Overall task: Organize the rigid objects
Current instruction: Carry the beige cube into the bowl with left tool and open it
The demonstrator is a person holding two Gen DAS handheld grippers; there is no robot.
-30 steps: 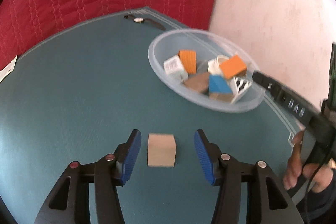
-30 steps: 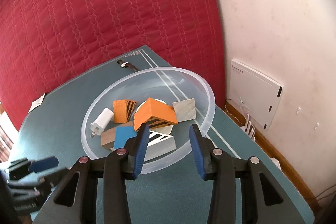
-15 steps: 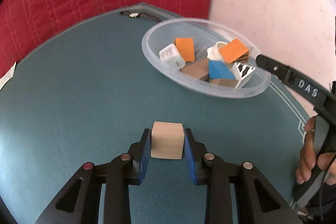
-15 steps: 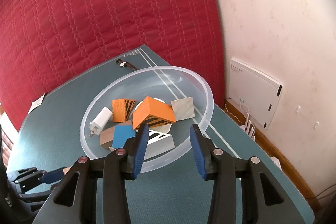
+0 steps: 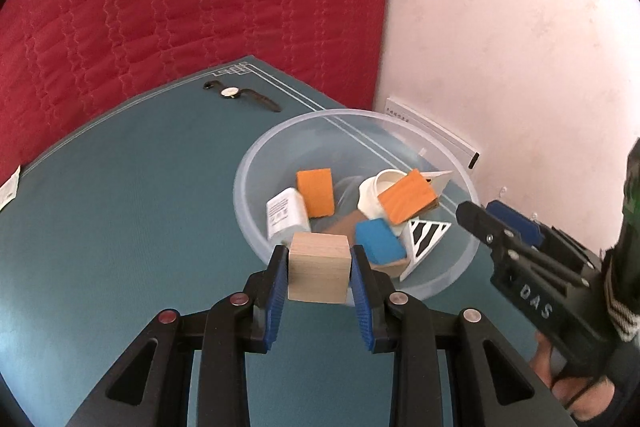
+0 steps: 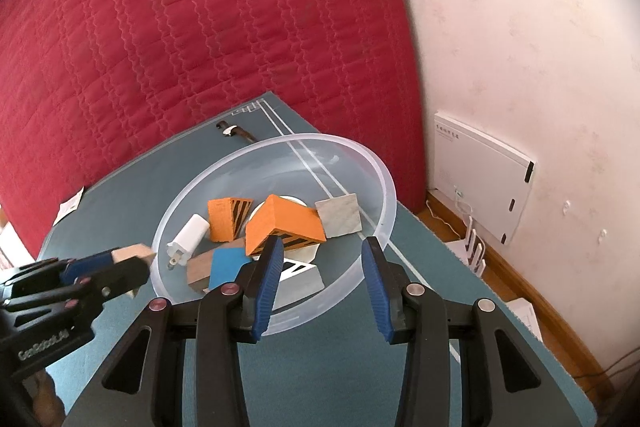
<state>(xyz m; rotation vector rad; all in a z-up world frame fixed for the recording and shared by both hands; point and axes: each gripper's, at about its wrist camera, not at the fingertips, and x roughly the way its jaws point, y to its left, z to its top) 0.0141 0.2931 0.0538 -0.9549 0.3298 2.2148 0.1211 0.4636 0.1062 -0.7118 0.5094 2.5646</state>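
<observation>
Wooden cube (image 5: 318, 267) clamped between left gripper (image 5: 319, 277) pads, held at near rim of clear bowl (image 5: 256, 163), probably just above it. Bowl holds orange, blue, white blocks. Right gripper (image 6: 322, 281) spread wide, holding nothing, beside bowl over teal table (image 5: 120, 207).

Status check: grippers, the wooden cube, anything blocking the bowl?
Left gripper shut on wooden cube, at rim of bowl. Right gripper open, empty. Nothing blocking.

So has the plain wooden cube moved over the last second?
Yes. The wooden cube, shut in the left gripper, has left the mat and gone toward the clear bowl, now at its near rim.
</observation>
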